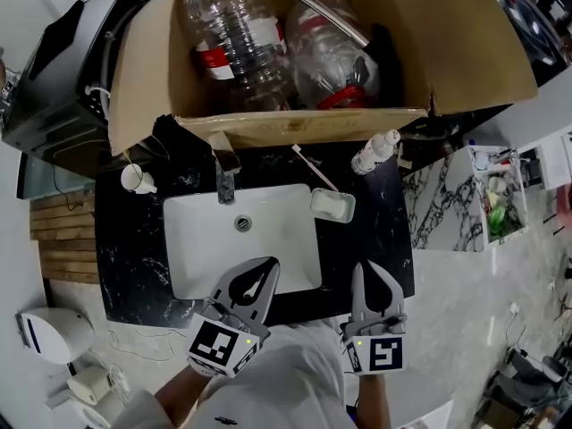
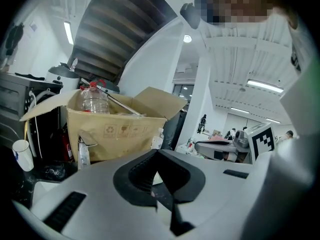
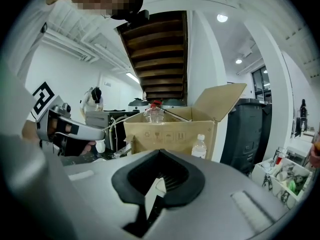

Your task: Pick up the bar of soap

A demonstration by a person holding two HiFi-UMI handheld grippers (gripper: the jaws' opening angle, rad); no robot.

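L gripper (image 1: 270, 264) has its jaws closed together, tips touching, nothing between them. It hovers over the front edge of the white sink (image 1: 206, 248). R gripper (image 1: 369, 268) is closed too, w/ nothing held, over the front of the dark marble surface (image 1: 125, 257), just right of the sink. Both point toward the back.

The bar of soap (image 1: 334, 206) lies in a white dish (image 1: 315, 199) at the sink's back right corner, ahead of the R gripper and apart from it. Soap and dish are both pale and hard to separate by eye.

Behind the sink: faucet (image 1: 225, 172), thin pink stick (image 1: 313, 168), small bottle w/ white cap (image 1: 375, 153), and a white cup (image 1: 136, 179) at left. Further back stands an open cardboard box (image 1: 268, 123) w/ big clear plastic bottles (image 1: 234, 34) inside.
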